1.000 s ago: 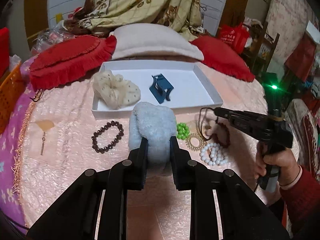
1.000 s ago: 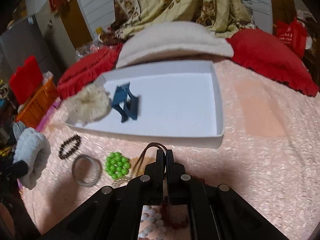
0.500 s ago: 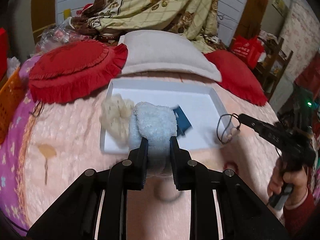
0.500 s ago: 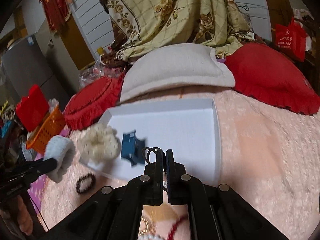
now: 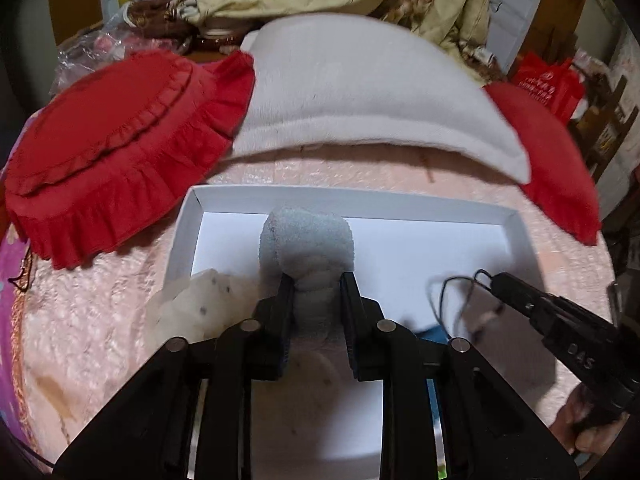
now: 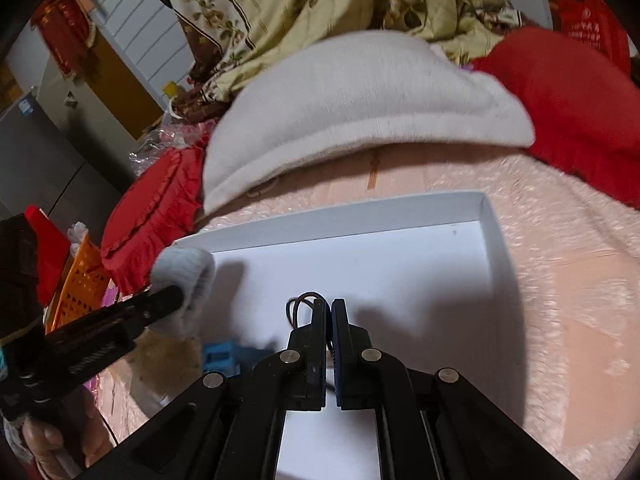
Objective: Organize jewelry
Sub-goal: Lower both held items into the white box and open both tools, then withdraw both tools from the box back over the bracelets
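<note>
My left gripper [image 5: 316, 280] is shut on a fluffy light-blue scrunchie [image 5: 308, 240] and holds it over the white tray [image 5: 184, 232], near its left side. The scrunchie also shows in the right wrist view [image 6: 188, 280]. My right gripper [image 6: 328, 304] is shut on thin dark hair ties [image 6: 300, 302] and holds them above the middle of the tray [image 6: 492, 224]. The hair ties hang as loops in the left wrist view [image 5: 452, 300]. A cream dotted scrunchie [image 5: 192, 304] and a blue hair claw [image 6: 220, 356] lie in the tray.
A white pillow [image 5: 360, 100] and red frilled cushions [image 5: 120, 136] lie behind the tray on the pink bedspread [image 6: 560, 300]. An orange basket [image 6: 80, 280] stands at the left. A floral blanket [image 6: 320, 0] is piled at the back.
Both grippers have moved forward from the loose bracelets to over the tray, each carrying its item. The beads and bracelets have dropped out of view.
</note>
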A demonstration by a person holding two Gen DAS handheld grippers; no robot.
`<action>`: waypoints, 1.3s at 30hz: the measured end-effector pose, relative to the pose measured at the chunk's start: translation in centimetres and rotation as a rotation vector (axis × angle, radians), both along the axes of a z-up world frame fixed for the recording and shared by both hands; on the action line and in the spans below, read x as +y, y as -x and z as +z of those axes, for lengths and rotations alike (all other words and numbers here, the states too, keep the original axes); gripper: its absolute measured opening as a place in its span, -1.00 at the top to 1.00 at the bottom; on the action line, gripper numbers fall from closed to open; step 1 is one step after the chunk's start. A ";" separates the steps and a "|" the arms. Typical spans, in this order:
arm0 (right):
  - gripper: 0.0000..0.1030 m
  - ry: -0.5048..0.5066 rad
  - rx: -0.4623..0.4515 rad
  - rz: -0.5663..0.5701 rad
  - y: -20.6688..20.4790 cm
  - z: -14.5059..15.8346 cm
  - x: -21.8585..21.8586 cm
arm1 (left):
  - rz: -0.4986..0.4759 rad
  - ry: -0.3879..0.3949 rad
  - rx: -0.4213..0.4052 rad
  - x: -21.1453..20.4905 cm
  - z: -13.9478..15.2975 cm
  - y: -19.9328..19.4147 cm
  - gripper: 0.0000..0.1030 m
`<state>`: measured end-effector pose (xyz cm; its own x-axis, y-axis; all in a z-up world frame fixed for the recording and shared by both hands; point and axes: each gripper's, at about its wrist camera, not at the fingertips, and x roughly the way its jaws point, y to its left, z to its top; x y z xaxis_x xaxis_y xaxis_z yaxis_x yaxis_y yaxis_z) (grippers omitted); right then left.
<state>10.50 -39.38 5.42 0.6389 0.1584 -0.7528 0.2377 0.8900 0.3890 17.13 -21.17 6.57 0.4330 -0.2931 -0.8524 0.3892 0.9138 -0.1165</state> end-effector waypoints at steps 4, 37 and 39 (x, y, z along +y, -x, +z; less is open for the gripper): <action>0.94 -0.003 0.029 0.004 -0.8 -1.0 -0.4 | 0.029 0.063 0.043 0.8 -1.0 -1.1 0.43; 0.27 0.079 -0.019 0.006 25.2 1.6 2.6 | 0.172 0.029 -0.108 16.1 4.3 23.3 0.17; 0.27 0.078 -0.024 0.002 26.4 1.5 2.8 | 0.172 0.006 -0.106 16.2 3.7 24.1 0.17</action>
